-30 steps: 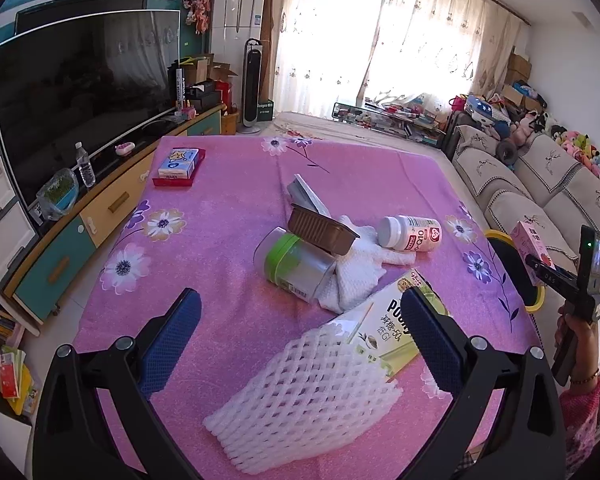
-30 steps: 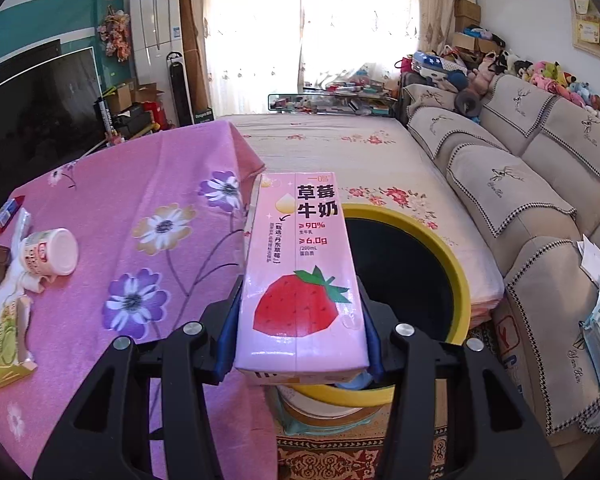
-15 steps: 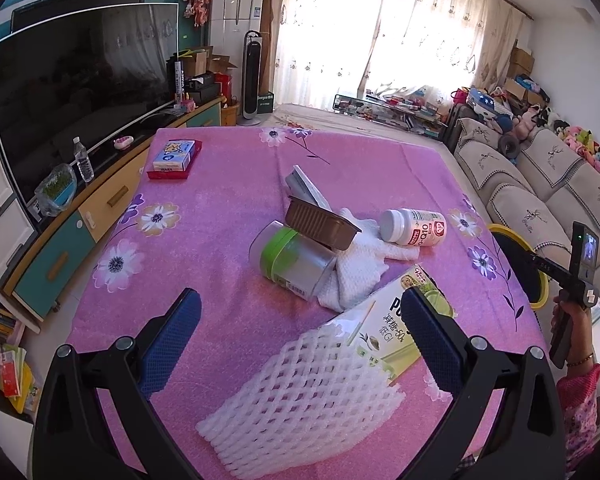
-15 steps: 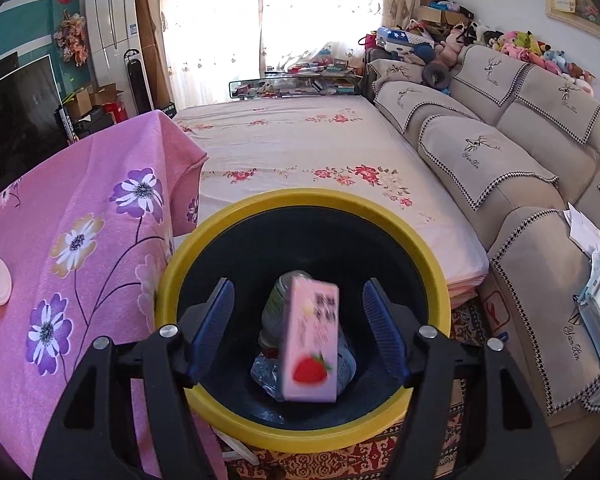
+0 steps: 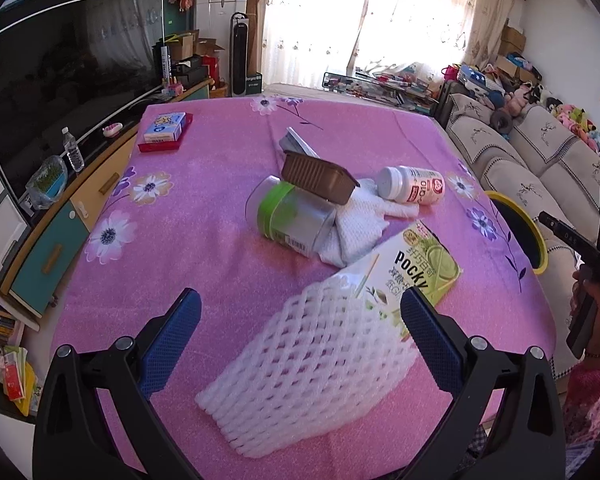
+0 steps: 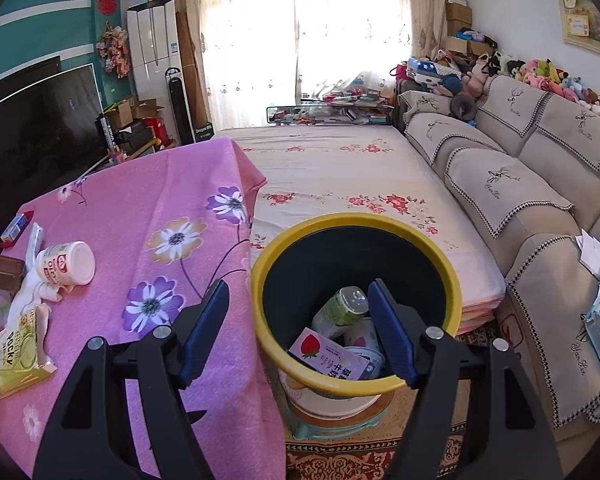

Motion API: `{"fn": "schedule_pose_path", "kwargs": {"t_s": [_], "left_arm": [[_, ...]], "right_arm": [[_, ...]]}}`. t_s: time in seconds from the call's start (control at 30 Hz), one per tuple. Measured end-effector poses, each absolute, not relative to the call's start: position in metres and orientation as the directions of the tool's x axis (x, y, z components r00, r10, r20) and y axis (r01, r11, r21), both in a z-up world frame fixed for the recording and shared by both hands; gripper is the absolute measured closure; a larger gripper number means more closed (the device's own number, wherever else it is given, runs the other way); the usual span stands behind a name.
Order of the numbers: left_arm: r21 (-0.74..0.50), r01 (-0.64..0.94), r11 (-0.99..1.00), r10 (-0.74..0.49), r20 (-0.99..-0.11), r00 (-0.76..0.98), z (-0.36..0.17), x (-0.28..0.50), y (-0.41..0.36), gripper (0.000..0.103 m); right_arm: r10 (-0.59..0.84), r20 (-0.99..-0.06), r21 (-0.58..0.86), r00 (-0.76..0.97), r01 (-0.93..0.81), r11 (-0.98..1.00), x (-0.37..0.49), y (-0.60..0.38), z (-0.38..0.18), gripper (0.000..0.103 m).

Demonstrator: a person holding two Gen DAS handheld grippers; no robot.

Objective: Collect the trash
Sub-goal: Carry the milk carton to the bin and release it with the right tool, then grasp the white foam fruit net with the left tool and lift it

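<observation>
A green box (image 5: pixel 416 264) printed "POCKY" lies on the pink flowered tablecloth (image 5: pixel 204 200), partly under white foam netting (image 5: pixel 320 360), which lies between the wide-open jaws of the left gripper (image 5: pixel 300 332). The right gripper (image 6: pixel 296 328) hovers over the yellow-rimmed bin (image 6: pixel 452 288), its jaws just opened and empty. The strawberry milk carton (image 6: pixel 328 356), gripped a second ago, now lies inside the bin.

The strawberry milk carton (image 6: pixel 332 354), clamped a second ago in the right gripper (image 6: pixel 296 332) above the yellow-rimmed bin (image 6: pixel 454 292), now lies inside it against a green can (image 6: pixel 340 308). The jaws have just been opening and stand wide, with nothing between them. The left gripper (image 5: pixel 300 340) has sunk slightly toward the white foam net (image 5: pixel 308 364) at the table's near edge.
</observation>
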State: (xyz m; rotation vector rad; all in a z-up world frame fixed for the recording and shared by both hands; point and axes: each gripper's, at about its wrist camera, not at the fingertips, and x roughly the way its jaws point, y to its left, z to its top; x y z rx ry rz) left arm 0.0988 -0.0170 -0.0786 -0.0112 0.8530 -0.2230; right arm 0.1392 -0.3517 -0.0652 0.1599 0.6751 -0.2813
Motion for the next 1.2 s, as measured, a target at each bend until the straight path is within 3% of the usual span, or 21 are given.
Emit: {"fn": "schedule_pose_path", "kwargs": {"t_s": [0.3, 0.53, 0.73, 0.83, 0.93, 1.0, 1.2], "left_arm": [[-0.151, 0.293, 0.944, -0.295, -0.783, 0.548, -0.107, 0.091, -0.013, 0.005], [-0.123, 0.337, 0.933, -0.291, -0.81, 0.509, -0.121, 0.087, -0.018, 0.008], [-0.098, 0.356, 0.929, -0.273, -0.832, 0.483, -0.125, 0.08, -0.019, 0.034], [-0.078, 0.371, 0.925, -0.263, -0.836, 0.481, -0.126, 0.075, -0.019, 0.05], [-0.074, 0.38, 0.922, -0.265, -0.834, 0.483, -0.124, 0.07, -0.019, 0.072], [-0.075, 0.384, 0.92, -0.271, -0.829, 0.49, -0.119, 0.067, -0.018, 0.078], [-0.038, 0.396, 0.917, -0.26, -0.811, 0.524, -0.098, 0.056, -0.017, 0.08]], "right_arm": [[-0.168, -0.642, 0.06, 0.748, 0.267, 0.962, 0.136, -0.333, -0.062, 0.034], [-0.162, -0.646, 0.061, 0.745, 0.262, 0.963, 0.133, -0.333, -0.064, 0.034], [-0.156, -0.645, 0.065, 0.748, 0.257, 0.964, 0.132, -0.331, -0.063, 0.034], [-0.149, -0.644, 0.068, 0.751, 0.249, 0.966, 0.132, -0.328, -0.062, 0.034], [-0.142, -0.641, 0.074, 0.754, 0.244, 0.967, 0.13, -0.327, -0.06, 0.034], [-0.139, -0.638, 0.075, 0.758, 0.241, 0.968, 0.127, -0.326, -0.059, 0.034], [-0.137, -0.626, 0.086, 0.768, 0.243, 0.966, 0.12, -0.328, -0.051, 0.034]]}}
